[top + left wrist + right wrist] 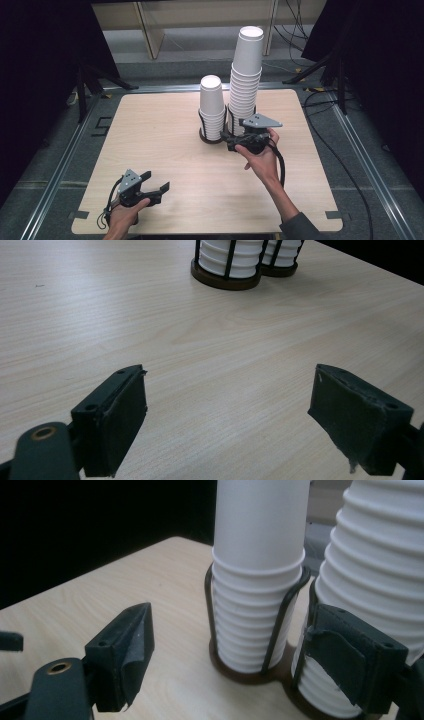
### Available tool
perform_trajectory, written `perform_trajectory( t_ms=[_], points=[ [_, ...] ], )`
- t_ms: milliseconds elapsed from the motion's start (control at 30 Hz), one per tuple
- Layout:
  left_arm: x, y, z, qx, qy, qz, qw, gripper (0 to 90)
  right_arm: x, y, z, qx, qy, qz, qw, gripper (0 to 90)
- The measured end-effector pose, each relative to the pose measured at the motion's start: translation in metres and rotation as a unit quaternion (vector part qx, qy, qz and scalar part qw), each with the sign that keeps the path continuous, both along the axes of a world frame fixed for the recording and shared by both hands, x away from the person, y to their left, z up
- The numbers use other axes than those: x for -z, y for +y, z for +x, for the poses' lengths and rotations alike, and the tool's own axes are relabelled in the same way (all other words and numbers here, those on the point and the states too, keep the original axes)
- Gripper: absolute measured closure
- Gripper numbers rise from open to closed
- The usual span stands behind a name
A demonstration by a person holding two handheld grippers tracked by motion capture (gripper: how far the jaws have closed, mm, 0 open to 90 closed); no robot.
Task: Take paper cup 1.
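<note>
Two stacks of white paper cups stand in a black wire holder (210, 139) at the back middle of the table: a short stack (212, 107) on the left and a tall stack (246, 75) on the right. My right gripper (232, 142) sits low beside the holder's right front, open, nothing between its jaws. In the right gripper view the short stack (257, 580) rises ahead between the jaws, and the right jaw stands in front of the tall stack (380, 570). My left gripper (157, 180) hovers at the near left, open and empty (227, 405), facing the holder (225, 282).
The light wooden table (165, 130) has rounded corners and metal rails along its sides. Cables (345, 150) trail over the floor on the right. Dark stands and a pale shelf unit stand behind the table.
</note>
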State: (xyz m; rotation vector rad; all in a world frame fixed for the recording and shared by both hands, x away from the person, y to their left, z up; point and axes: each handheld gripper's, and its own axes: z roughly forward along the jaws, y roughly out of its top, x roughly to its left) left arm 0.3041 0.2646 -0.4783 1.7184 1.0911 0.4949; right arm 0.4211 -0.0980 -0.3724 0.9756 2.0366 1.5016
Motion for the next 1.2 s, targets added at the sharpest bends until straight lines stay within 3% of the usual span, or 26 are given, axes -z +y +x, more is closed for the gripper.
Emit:
perform_trajectory(
  t_ms=[67,100,167,900,1167,1200],
  points=[
    [0.0,0.001,0.0,0.002,0.0,0.003,1.0,14.5,-0.001,0.001,0.002,-0.003,-0.001,0.004,1.0,19.1],
    [0.0,0.001,0.0,0.0,0.001,0.003,1.0,14.4,-0.005,0.003,0.005,0.003,-0.014,-0.004,0.9999,19.1],
    [0.0,0.001,0.0,0.0,0.002,0.005,1.0,14.5,-0.007,0.009,0.009,-0.001,-0.007,0.006,1.0,19.1],
    [0.0,0.0,0.0,0.005,0.005,0.004,1.0,14.4,-0.024,0.032,0.043,-0.004,-0.009,-0.005,0.9999,18.0],
    [-0.001,0.004,0.0,-0.002,0.002,-0.002,1.0,14.5,-0.027,0.041,0.056,-0.004,-0.014,-0.003,0.9999,19.4],
    [-0.001,0.003,0.001,-0.002,0.0,-0.01,0.9999,14.4,-0.027,0.042,0.058,-0.006,-0.017,-0.003,0.9998,20.2]
  ],
)
